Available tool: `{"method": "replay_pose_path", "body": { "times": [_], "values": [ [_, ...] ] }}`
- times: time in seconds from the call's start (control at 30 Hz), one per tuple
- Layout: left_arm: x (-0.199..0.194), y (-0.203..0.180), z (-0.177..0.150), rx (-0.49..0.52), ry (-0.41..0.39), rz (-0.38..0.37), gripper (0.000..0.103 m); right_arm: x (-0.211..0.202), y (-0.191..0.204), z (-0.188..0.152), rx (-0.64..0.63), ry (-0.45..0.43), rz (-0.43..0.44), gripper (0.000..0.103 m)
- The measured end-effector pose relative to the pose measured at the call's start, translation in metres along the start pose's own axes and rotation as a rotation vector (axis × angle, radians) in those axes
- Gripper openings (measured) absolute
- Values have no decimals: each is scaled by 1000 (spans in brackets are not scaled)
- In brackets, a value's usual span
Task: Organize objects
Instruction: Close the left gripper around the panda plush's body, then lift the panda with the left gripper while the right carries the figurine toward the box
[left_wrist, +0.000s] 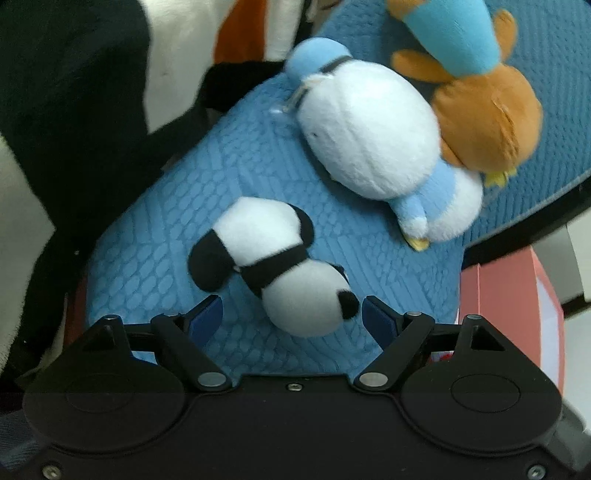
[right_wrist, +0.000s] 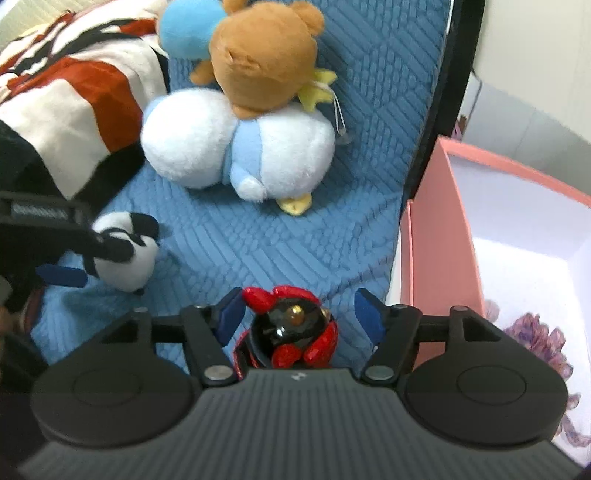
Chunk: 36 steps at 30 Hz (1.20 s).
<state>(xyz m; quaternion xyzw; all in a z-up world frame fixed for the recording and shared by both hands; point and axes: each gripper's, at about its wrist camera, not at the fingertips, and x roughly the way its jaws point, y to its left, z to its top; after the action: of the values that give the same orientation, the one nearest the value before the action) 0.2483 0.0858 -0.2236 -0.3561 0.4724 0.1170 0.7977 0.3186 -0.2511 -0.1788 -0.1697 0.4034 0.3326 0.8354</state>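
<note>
Our left tool (left_wrist: 291, 310) stands released, its blue pads either side of the small panda plush (left_wrist: 277, 266) with a clear gap on each flank, so nothing is gripped. The panda lies on its side on the blue quilted cushion (left_wrist: 177, 229), near the cushion's front edge, head toward the tool. We judge the open stance means either a fresh set-down or a lining-up for a pick; the pictures alone cannot say which.

Our right tool (right_wrist: 299, 314) is likewise released: the glossy red-and-black figurine (right_wrist: 291, 328) sits between the pads, with daylight on the right side and the left pad close to its red crest (touching or not, we cannot tell). It rests near the cushion's front right corner, just beside the pink box (right_wrist: 439, 236), whose white interior holds something purple and frilly.

Farther back on the cushion, the white-and-blue penguin plush (right_wrist: 236, 147) lies with the brown bear plush (right_wrist: 258, 62) stacked on it, touching. The striped blanket (right_wrist: 74, 96) bunches along the cushion's left edge. Grouping the toys close to the box looks like the aim.
</note>
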Motion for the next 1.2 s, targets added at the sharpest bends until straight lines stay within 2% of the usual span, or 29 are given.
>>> {"method": "replay_pose_path", "body": {
  "times": [0.17,0.3,0.47,0.57,0.6,0.63,0.8,0.93,1.07,1.2],
  "values": [
    [4,8,9,-48,-10,-8,83,9,5,-3,17,38,49,71],
    [18,5,15,-56,-5,22,83,16,11,-6,-14,62,19,69],
    [22,0,15,-27,-28,43,81,26,9,-11,21,108,12,68],
    [22,-3,14,-1,-36,50,76,32,12,-15,34,126,8,69],
    [22,-5,13,9,-35,44,71,34,12,-16,48,137,8,69],
    [23,-7,12,20,-30,24,60,36,11,-17,68,146,15,69],
    [22,-21,7,101,-28,46,59,37,6,-17,159,136,25,67],
    [20,-31,1,180,-4,46,59,32,6,-16,161,110,20,60],
    [17,-40,-10,246,21,33,60,29,4,-16,179,97,16,60],
    [19,-43,-11,259,29,47,60,26,0,-18,218,86,46,60]
  ]
}}
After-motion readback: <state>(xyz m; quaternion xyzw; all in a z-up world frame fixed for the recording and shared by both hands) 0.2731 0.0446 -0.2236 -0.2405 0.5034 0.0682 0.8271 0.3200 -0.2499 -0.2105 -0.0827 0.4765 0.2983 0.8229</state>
